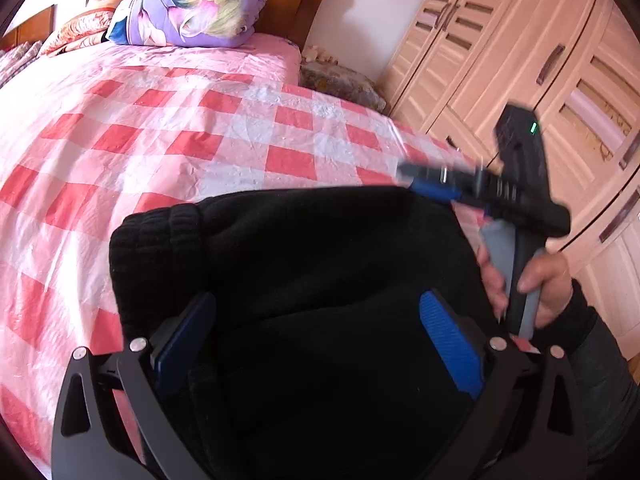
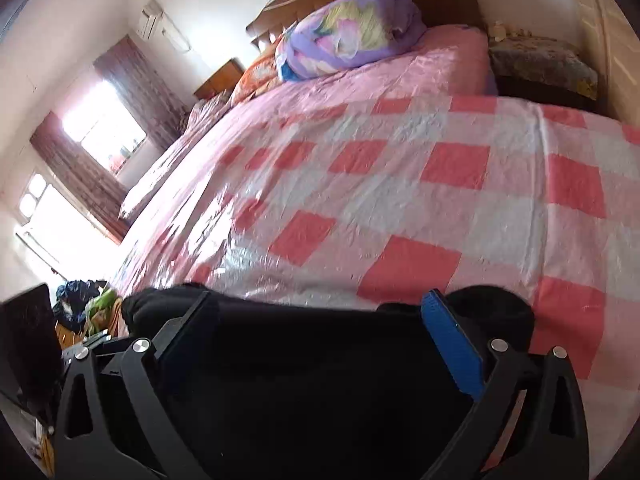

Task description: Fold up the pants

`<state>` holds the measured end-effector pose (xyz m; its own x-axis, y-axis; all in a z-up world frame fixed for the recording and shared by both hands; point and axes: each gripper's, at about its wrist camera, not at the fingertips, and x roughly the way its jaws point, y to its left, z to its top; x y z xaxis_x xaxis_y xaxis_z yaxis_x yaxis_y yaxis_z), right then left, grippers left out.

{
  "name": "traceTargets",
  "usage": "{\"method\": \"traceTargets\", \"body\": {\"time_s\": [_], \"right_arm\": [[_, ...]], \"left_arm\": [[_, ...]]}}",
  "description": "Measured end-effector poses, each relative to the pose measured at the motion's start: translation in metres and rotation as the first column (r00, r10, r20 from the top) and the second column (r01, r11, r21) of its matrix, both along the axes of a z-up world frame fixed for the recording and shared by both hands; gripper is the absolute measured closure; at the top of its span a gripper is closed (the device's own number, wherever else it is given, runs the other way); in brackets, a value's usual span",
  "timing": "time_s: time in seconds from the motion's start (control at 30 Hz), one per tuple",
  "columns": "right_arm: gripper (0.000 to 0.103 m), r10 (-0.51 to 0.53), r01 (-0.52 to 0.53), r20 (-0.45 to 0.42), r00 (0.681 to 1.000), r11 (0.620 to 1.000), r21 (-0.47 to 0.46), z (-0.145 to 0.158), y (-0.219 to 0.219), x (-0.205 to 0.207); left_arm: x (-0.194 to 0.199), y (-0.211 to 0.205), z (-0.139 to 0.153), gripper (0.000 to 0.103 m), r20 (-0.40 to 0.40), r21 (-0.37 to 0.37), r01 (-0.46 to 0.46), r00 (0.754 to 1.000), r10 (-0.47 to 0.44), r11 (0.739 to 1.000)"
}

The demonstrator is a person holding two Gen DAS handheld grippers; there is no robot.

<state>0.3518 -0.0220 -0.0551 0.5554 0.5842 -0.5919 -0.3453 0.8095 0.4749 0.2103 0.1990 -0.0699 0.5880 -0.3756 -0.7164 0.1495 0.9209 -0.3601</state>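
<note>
Pants (image 1: 280, 272) bunched on bed (image 1: 180, 140), black cloth filling gap of both my claws. Left claw (image 1: 320, 344) spread wide; right claw (image 2: 320, 344) spread wide, neither pinching.

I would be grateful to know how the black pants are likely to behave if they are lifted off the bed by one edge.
The black pants look like thick knit with a ribbed cuff, so they will probably droop rather than hold shape. Bunched in several layers, they may unfold when raised. The checked bed cover looks glossy and crinkled, so they might slide if pushed.
</note>
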Motion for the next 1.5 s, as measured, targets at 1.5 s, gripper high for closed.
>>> {"method": "traceTargets", "body": {"time_s": [1.5], "right_arm": [[0.004,0.117,-0.125,-0.050,0.992,0.961,-0.245,-0.060,-0.045,-0.240]], "left_arm": [[-0.044,-0.038,0.000,0.001,0.129,0.319,-0.160,0.984,0.124,0.934]]}}
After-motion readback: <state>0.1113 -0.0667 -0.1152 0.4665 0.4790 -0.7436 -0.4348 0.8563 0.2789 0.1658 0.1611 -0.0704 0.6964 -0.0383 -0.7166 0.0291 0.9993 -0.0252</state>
